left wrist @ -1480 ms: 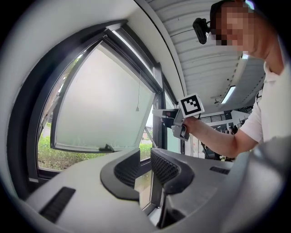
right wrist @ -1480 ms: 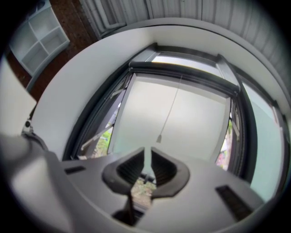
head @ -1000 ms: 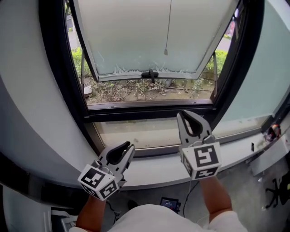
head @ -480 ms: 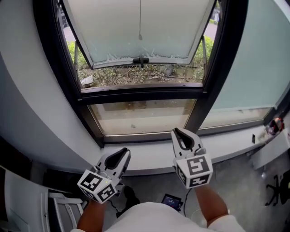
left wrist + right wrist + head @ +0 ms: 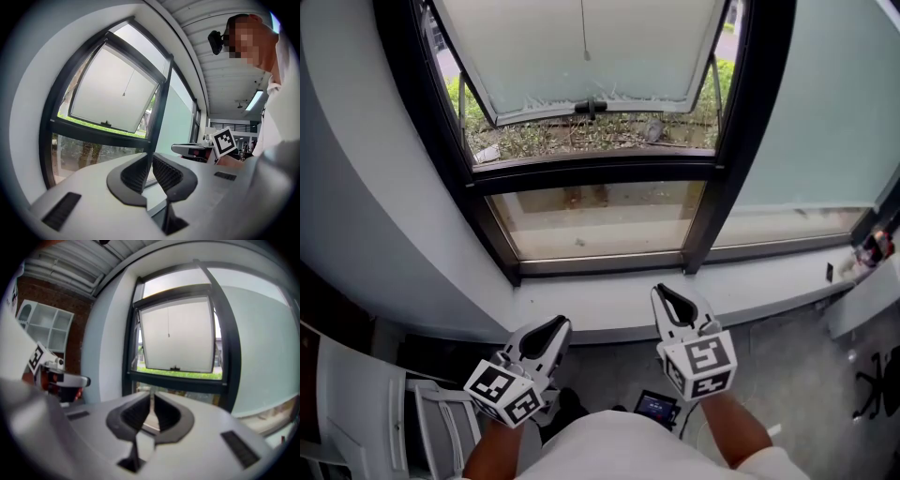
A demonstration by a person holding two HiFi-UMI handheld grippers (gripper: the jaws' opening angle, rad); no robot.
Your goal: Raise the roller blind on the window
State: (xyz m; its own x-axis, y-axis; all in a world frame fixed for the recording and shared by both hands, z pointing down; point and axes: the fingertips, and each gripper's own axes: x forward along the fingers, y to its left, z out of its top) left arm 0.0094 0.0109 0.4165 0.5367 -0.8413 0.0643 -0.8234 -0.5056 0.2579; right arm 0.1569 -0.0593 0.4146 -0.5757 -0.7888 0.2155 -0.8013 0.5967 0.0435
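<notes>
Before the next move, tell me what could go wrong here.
The cord hangs high above the left gripper and right gripper, both shut; the left gripper's jaws have just been closing on nothing. A reach may miss so thin a cord. Stepping closer, a foot may hit the phone on the floor.

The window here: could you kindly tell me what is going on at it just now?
A person stands at the window with a gripper in each hand, both low before the sill and touching nothing. The left gripper has just been closing its jaws, with nothing between them. The right gripper is shut and empty too. The cord hangs untouched before the tilted-open pane.
</notes>
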